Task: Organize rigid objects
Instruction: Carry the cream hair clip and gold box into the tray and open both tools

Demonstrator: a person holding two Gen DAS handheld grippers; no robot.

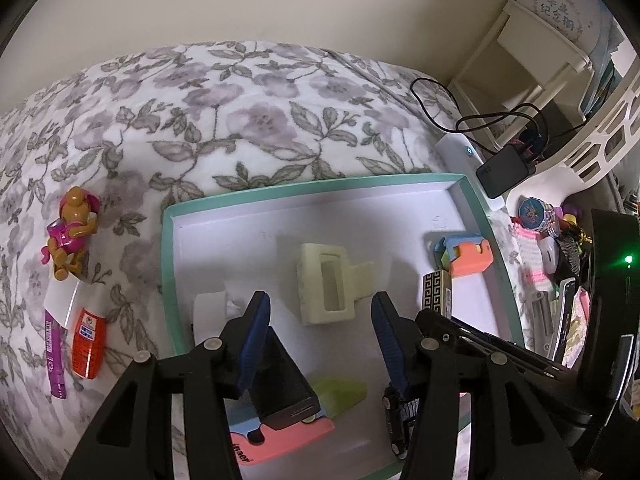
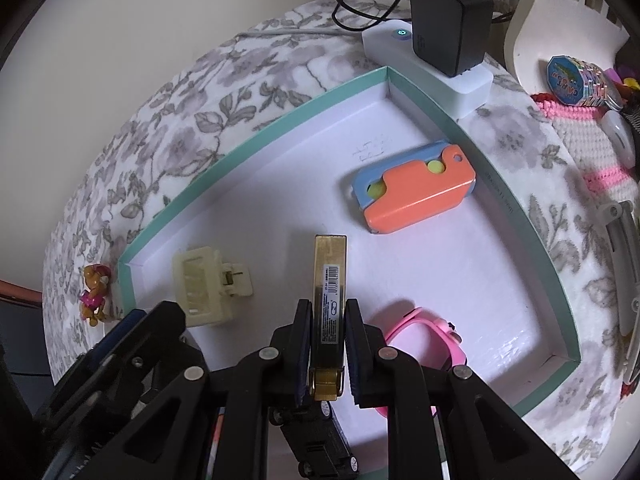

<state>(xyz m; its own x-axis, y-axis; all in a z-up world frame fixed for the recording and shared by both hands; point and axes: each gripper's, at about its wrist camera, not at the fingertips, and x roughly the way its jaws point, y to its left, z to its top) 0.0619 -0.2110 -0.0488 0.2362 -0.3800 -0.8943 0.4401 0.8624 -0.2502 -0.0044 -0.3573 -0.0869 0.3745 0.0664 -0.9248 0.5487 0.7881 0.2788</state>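
Note:
A shallow white tray with a teal rim (image 1: 170, 264) (image 2: 248, 148) lies on a floral blanket. In it are a cream hair claw (image 1: 326, 290) (image 2: 200, 290), an orange and blue folding toy (image 1: 468, 258) (image 2: 416, 194), a pink band (image 2: 444, 330) and a black box (image 1: 282, 384). My left gripper (image 1: 320, 334) is open and empty just above the tray, near the hair claw. My right gripper (image 2: 327, 346) is shut on a gold box (image 2: 330, 292) with a barcode label, held above the tray; its patterned end shows in the left wrist view (image 1: 437, 290).
On the blanket left of the tray lie a brown and pink toy figure (image 1: 72, 232) (image 2: 94, 294), an orange tube (image 1: 87, 342) and a purple pen (image 1: 54, 356). A white power strip (image 2: 428, 68) with a black charger (image 2: 450, 26) sits behind the tray. Clutter fills the right side (image 1: 556, 264).

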